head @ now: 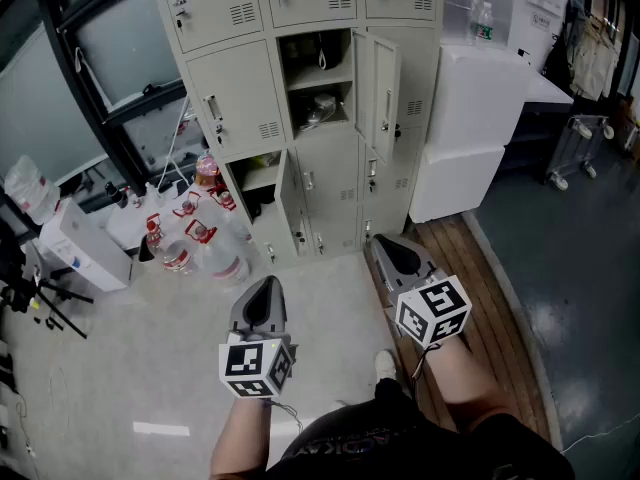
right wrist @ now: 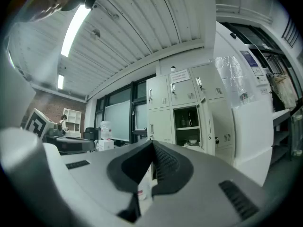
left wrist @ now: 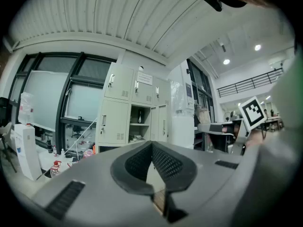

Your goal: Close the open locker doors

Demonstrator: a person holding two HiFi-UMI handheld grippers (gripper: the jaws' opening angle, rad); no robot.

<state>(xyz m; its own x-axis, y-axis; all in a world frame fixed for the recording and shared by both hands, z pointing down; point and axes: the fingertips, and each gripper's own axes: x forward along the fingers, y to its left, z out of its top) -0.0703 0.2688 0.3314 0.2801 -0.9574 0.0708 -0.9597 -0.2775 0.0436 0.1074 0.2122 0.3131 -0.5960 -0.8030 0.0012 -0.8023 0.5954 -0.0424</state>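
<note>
I hold the left gripper and right gripper level, jaws closed on nothing, presumably for pushing; the open locker doors stand at 12 o'clock, well apart.

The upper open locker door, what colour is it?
The upper open locker door is pale cream, clearest in the head view.

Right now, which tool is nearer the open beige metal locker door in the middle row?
Right. The right tool is almost in line with that locker door; the left tool is farther back and leftward.
</note>
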